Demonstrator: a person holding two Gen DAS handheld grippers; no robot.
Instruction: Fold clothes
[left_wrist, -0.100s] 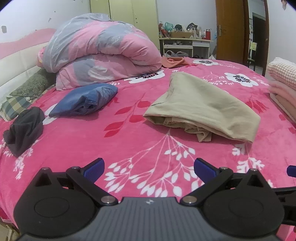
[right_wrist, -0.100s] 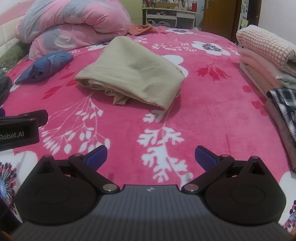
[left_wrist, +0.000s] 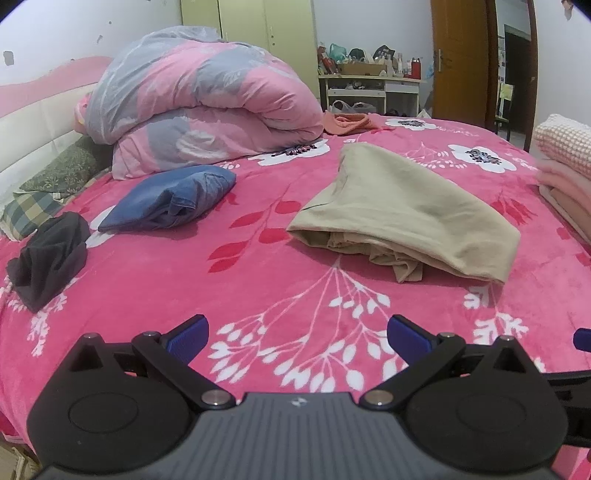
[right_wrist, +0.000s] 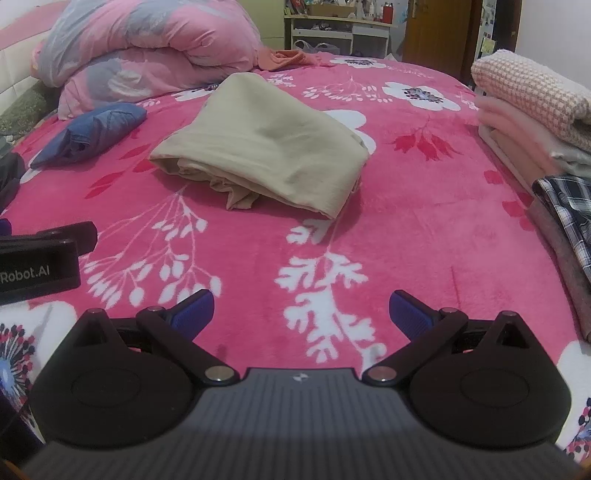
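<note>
Here, both my left gripper (left_wrist: 297, 338) and right gripper (right_wrist: 301, 314) gape wide, empty — the folded beige garment (left_wrist: 406, 214) lies at one o'clock on the pink bedspread (left_wrist: 258, 280).

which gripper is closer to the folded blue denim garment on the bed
Left. The left gripper sits nearer the folded blue denim garment; the right gripper is farther to its right.

Bed under a bright pink fleece blanket (left_wrist: 280, 295) with white and red leaf and flower prints. Rolled pink-and-grey floral duvet (left_wrist: 199, 107) at the head end, against the pink-and-white padded headboard (left_wrist: 33, 136). Green patterned pillow (left_wrist: 62, 171) beside it. Behind: pale green wardrobe (left_wrist: 266, 33), cluttered white shelf unit (left_wrist: 369, 85), brown wooden door (left_wrist: 461, 59).
</note>
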